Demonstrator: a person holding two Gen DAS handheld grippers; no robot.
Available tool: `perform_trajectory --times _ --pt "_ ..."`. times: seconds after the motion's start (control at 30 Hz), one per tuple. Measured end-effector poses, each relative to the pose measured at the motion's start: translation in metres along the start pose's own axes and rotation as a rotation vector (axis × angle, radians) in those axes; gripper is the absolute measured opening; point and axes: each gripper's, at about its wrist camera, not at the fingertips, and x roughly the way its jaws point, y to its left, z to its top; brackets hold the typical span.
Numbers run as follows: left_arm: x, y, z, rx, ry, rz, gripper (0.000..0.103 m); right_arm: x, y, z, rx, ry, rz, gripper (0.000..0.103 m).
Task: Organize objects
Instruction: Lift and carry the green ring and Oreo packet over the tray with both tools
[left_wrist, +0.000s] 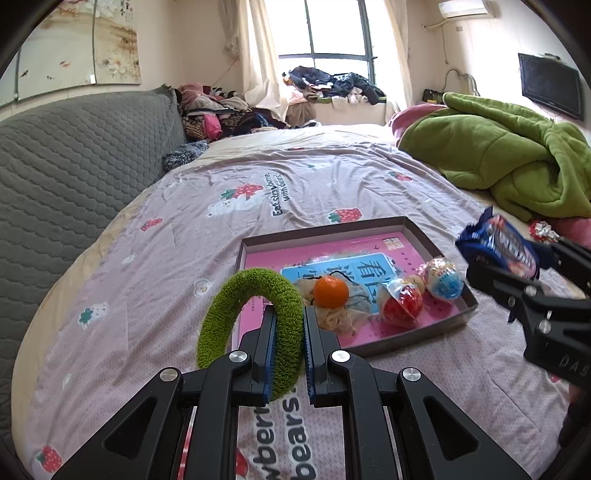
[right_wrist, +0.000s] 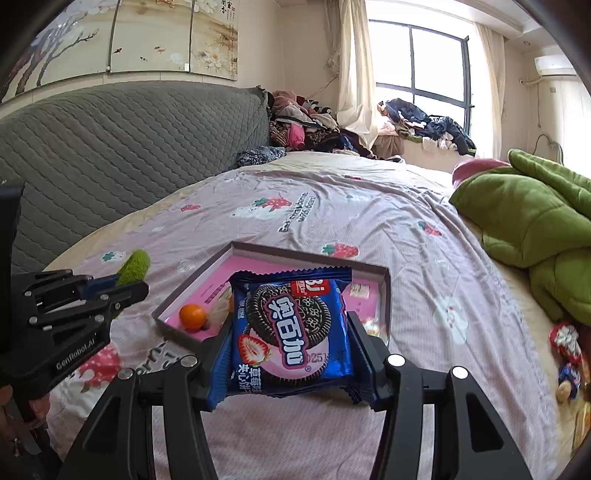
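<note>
Over strawberry-print bedsheet (left_wrist: 332, 177), both grippers loaded, held above it. Left gripper (left_wrist: 289, 325) clamped narrow on fuzzy green loop hair tie (left_wrist: 255, 295); soft pile, could squirm out sideways tbh. Right gripper (right_wrist: 290, 332) mid-width, pinching glossy blue Oreo cookie packet (right_wrist: 291, 325) by edges; slick crinkly foil, may slip or crush. Shallow brown cardboard tray with pink liner (left_wrist: 436, 243) just ahead, already crowded: small orange mandarin (left_wrist: 330, 291), wrapped candies (left_wrist: 421, 291). Drop could bump the candies or the mandarin.

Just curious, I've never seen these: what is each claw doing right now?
Left gripper: closed on the green fuzzy ring.
Right gripper: closed on the blue cookie packet.
</note>
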Motion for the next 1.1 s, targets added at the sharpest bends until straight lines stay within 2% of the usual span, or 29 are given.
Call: perform_trajectory --times 0.5,0.9,1.1 --pt "0.065 0.011 0.031 -0.009 0.04 0.039 0.013 0.044 -0.033 0.026 0.021 -0.002 -0.054 0.055" --pt "0.119 0.019 0.037 -0.011 0.084 0.064 0.013 0.082 -0.044 0.03 0.023 0.011 -0.062 0.055" --pt "0.147 0.018 0.035 -0.019 0.132 0.054 0.014 0.105 -0.048 0.023 0.033 0.044 -0.066 0.055"
